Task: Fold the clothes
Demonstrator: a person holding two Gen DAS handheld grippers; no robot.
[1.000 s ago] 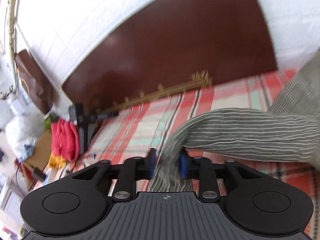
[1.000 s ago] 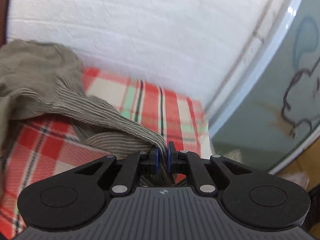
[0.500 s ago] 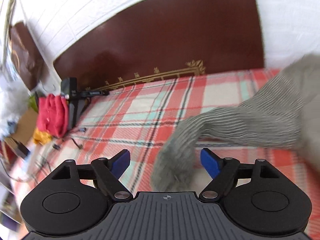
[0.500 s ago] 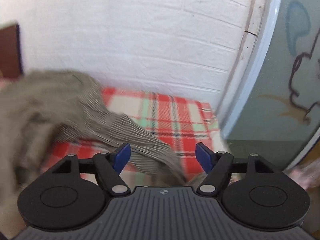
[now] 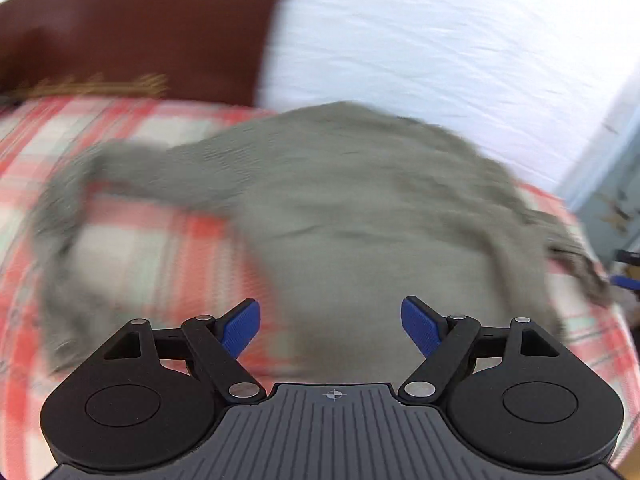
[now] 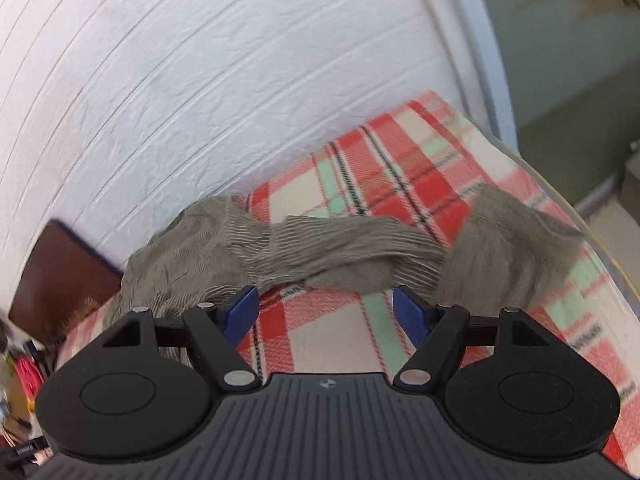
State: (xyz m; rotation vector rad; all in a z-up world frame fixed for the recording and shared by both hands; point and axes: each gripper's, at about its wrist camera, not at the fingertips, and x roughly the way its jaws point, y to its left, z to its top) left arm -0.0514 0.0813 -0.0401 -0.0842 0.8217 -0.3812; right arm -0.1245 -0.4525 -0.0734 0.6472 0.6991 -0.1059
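Gripping status, left gripper [image 5: 331, 330]: jaws spread wide; nothing between the blue pads [image 5: 239, 330]; no contact with cloth visible.
Gripping status, right gripper [image 6: 327, 318]: jaws spread wide; nothing clamped; blue fingertips [image 6: 410, 316] sit in front of the garment's lower edge; contact cannot be confirmed.
Left gripper pose: level, aimed down over the bed toward the wall at 12 o'clock; left wrist view is motion-blurred.
Right gripper pose: rolled, so the bed surface slopes from 8 o'clock up to 2 o'clock; aimed along the bed toward the wall.
Garment location: grey striped garment [image 5: 360, 208] lies spread on the plaid blanket [image 5: 132, 252]; in the left wrist view the body fills the centre and one sleeve trails to 9 o'clock.
Garment in right wrist view: grey striped garment [image 6: 320, 252] is bunched, running from 9 o'clock to 3 o'clock across the plaid blanket [image 6: 320, 332].
Surroundings: white brick wall [image 6: 200, 100] at 12 o'clock; brown headboard [image 5: 132, 28] at 10 o'clock in the left wrist view.
Count: two grippers, four blue pads, one garment, one blanket.
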